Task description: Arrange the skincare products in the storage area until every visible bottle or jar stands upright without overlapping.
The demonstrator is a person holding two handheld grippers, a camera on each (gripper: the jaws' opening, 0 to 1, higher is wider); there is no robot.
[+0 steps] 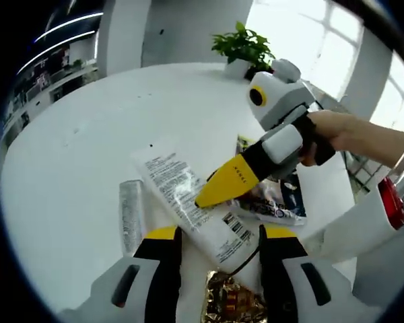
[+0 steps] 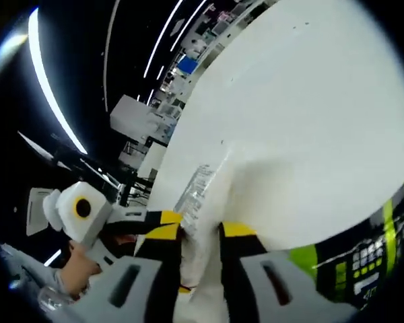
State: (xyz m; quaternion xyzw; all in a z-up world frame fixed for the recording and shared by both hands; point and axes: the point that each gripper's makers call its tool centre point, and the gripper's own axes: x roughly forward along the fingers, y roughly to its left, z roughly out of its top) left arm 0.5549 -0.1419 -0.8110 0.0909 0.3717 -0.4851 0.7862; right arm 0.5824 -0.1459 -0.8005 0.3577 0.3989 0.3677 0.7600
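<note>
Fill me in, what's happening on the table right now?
A person is working two handheld grippers over a white table. The right gripper has its yellow jaws closed on a white tube that lies flat on the table. The left gripper sits at the tube's near end, jaws open to either side of it. A small clear bottle also lies flat beside the tube, and some printed packets sit beyond it. Nothing stands upright yet.

The far and left part of the round white table (image 1: 87,134) is open for passing. Near the jaws it is crowded: a flat white printed tube (image 1: 188,202), a slim clear bottle (image 1: 130,215), dark sachets (image 1: 276,202), a gold foil packet (image 1: 232,299). A green potted plant (image 1: 244,50) stands at the far edge.
</note>
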